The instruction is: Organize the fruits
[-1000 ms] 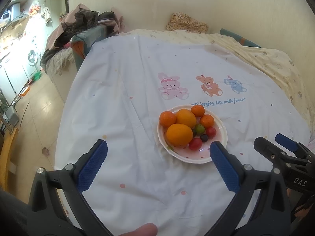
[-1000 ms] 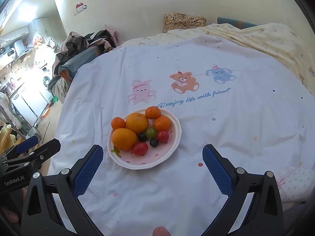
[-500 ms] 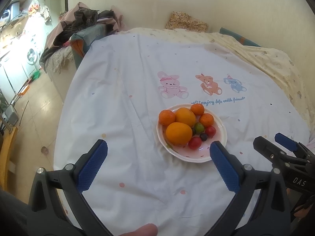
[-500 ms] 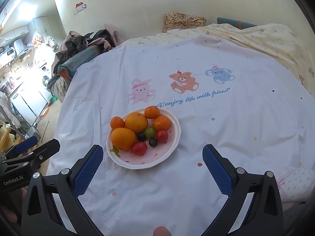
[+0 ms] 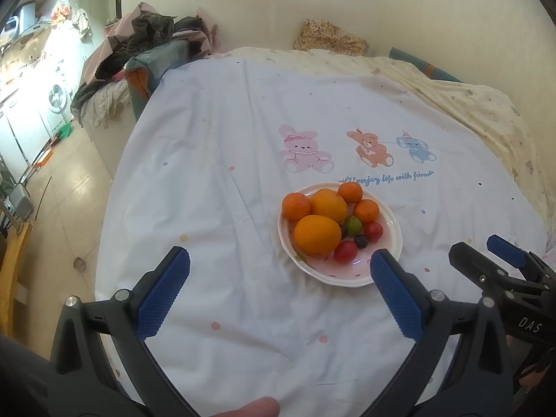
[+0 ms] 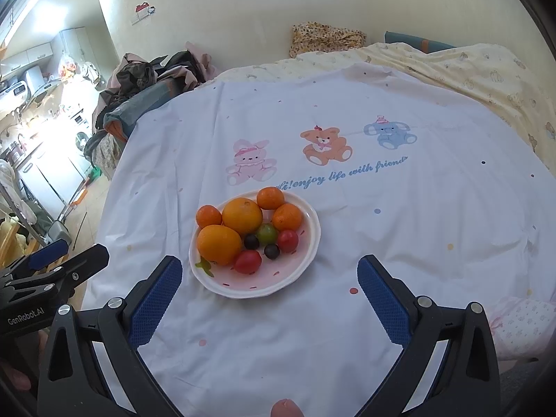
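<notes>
A white plate (image 5: 389, 267) (image 6: 299, 278) sits on a white cartoon-print sheet. It holds two large oranges (image 5: 317, 234) (image 6: 219, 244), three small tangerines (image 5: 296, 206) (image 6: 287, 216), red cherry tomatoes (image 5: 346, 251) (image 6: 248, 261), a green one (image 5: 353, 224) (image 6: 266, 233) and dark grapes (image 5: 361, 241) (image 6: 271, 251). My left gripper (image 5: 278, 278) is open and empty, just short of the plate. My right gripper (image 6: 269, 285) is open and empty over the plate's near rim. Each gripper shows at the edge of the other's view.
The sheet (image 5: 226, 180) covers a bed with a yellow quilt (image 6: 469, 69) at the back right. A pile of clothes (image 5: 146, 45) lies at the back left. The bed's left edge drops to a tiled floor (image 5: 59, 191) and a kitchen area.
Both grippers have drifted slightly; the plate sits a little lower and leftward in both views. Both stay open and empty.
</notes>
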`<state>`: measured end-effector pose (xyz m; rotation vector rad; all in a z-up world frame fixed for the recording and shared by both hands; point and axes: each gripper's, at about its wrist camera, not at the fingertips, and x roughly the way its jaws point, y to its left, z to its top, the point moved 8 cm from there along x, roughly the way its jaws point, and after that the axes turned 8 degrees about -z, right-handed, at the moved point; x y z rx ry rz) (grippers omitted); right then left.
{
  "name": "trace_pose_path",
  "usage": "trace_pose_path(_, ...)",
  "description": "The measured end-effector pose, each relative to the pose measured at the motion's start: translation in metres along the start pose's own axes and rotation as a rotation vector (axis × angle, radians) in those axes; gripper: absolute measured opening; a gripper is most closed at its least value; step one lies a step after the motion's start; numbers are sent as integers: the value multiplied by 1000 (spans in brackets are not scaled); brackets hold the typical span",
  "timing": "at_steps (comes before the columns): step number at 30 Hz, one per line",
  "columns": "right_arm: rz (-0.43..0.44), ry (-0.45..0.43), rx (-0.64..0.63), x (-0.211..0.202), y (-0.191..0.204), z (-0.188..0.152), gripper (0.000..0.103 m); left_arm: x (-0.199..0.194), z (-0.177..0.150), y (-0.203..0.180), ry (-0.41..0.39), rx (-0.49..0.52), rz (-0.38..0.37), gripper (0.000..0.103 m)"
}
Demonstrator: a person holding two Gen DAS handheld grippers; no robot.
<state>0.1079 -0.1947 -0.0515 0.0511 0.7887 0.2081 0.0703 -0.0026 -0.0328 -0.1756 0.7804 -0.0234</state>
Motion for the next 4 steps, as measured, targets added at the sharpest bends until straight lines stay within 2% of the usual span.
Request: trace_pose_path(4, 11, 12, -1, 1, 3, -2, 103, 2, -3, 0, 11, -9, -8, 103)
